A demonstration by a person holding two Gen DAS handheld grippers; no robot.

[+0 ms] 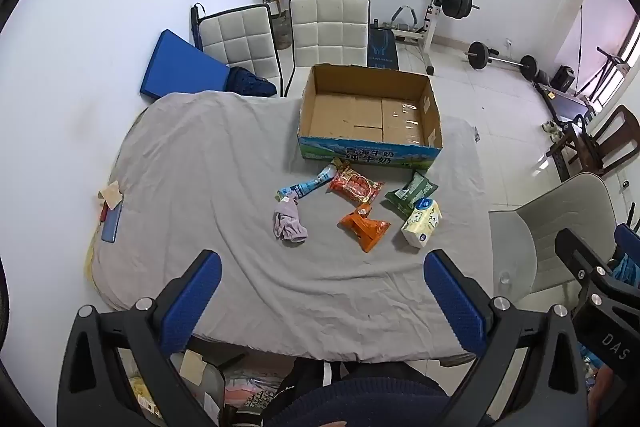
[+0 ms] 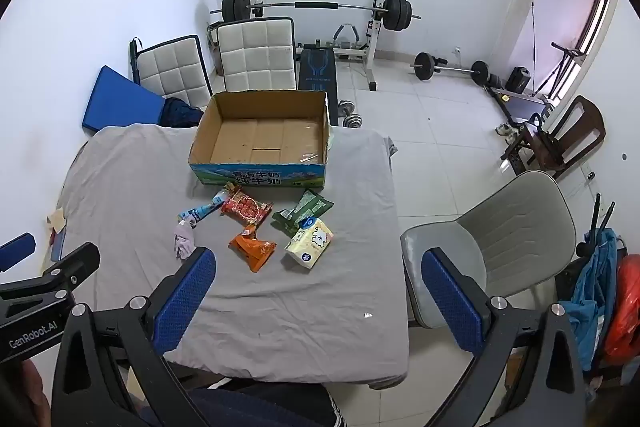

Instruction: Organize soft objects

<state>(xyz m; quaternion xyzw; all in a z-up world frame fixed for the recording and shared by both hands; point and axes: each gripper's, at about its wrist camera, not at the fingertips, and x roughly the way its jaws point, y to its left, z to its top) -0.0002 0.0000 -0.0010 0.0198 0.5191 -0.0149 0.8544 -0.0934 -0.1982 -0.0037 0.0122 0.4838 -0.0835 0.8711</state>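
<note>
Grey-sheeted table point(image 1: 192, 163) before you, open box point(image 1: 370, 115) at far side. Just in front of box: tube point(image 1: 306, 183), red pack point(image 1: 354, 185), green pack point(image 1: 410, 191), orange pack point(image 1: 364, 225), tissues point(image 1: 420, 223), pink cloth point(image 1: 289, 221). Your left gripper point(image 1: 322, 291) and right gripper point(image 2: 314, 287) both spread wide, holding nothing, above near edge.

Home room doubling as gym: barbell rack point(image 2: 316, 11) against far wall, padded chairs point(image 2: 256, 53) before it, cloth-covered table point(image 2: 200, 267) nearer.
</note>
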